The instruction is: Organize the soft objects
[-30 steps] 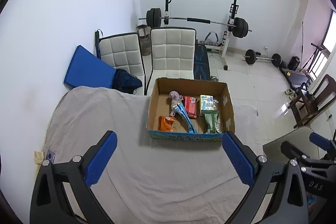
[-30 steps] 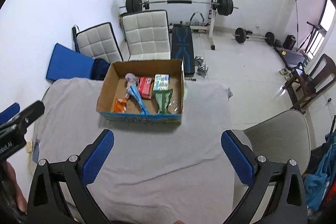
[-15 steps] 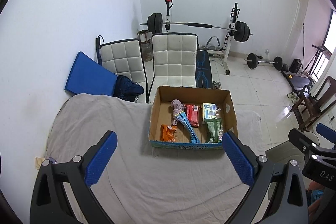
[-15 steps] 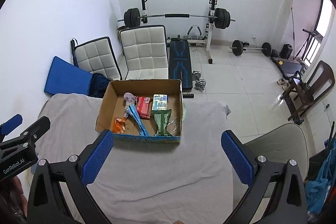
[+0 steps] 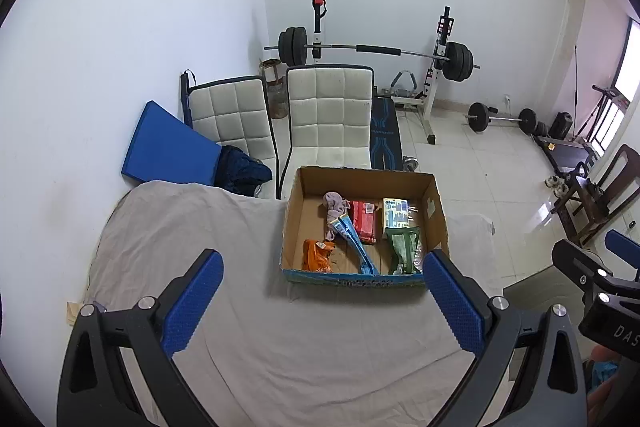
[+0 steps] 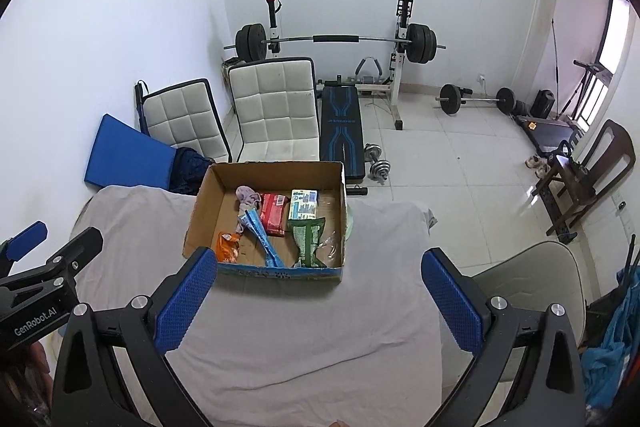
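An open cardboard box (image 5: pixel 291 223) (image 6: pixel 196 215) stands on a table under a grey cloth (image 5: pixel 192 251) (image 6: pixel 384 267). In it lie a pinkish cloth (image 5: pixel 334 205) (image 6: pixel 247 197), a red pack (image 5: pixel 365 221) (image 6: pixel 273 213), a blue pack (image 5: pixel 354 243) (image 6: pixel 262 241), an orange pack (image 5: pixel 316 254) (image 6: pixel 227 246), a green pack (image 5: pixel 404 249) (image 6: pixel 307 241) and a white-green pack (image 5: pixel 395 213) (image 6: pixel 303 205). My left gripper (image 5: pixel 322 303) is open and empty, high above the near cloth. My right gripper (image 6: pixel 318 301) is open and empty, also above the near cloth.
Two white padded chairs (image 5: pixel 328 119) (image 6: pixel 276 111) and a blue mat (image 5: pixel 168 147) stand behind the table. A barbell rack (image 5: pixel 376 51) and bench (image 6: pixel 340 131) are farther back. A grey chair (image 6: pixel 532 287) stands right of the table.
Both grippers have risen and pulled back from the box, so it looks smaller and more of the room shows. Both stay open and empty.
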A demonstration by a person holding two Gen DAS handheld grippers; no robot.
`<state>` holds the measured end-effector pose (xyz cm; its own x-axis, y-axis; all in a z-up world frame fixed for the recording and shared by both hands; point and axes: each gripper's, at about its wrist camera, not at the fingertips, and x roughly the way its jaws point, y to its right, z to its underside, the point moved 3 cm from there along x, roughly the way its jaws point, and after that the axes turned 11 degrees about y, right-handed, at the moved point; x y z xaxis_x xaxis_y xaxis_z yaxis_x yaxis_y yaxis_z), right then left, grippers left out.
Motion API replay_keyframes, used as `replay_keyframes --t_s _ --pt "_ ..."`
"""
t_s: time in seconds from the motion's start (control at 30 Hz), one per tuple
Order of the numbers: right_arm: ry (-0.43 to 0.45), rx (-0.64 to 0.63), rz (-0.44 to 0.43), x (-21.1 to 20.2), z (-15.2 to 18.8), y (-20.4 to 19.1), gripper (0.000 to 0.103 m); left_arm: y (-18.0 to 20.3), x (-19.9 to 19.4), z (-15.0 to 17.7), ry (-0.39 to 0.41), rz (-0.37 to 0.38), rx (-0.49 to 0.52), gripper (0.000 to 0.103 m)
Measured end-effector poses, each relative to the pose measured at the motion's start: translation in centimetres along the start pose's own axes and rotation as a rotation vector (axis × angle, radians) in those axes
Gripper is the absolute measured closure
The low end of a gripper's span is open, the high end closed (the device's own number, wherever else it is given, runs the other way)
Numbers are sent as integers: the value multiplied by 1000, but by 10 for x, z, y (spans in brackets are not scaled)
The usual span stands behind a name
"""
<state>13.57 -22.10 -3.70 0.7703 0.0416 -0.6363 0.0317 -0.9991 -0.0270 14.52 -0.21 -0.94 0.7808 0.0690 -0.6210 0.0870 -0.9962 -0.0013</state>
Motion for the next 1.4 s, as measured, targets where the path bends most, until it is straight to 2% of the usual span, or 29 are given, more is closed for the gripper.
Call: replay_keyframes --t_s 1.4 --pt "-6 -6 26 0 13 3 0 -4 7 5 -13 -1 -1 1"
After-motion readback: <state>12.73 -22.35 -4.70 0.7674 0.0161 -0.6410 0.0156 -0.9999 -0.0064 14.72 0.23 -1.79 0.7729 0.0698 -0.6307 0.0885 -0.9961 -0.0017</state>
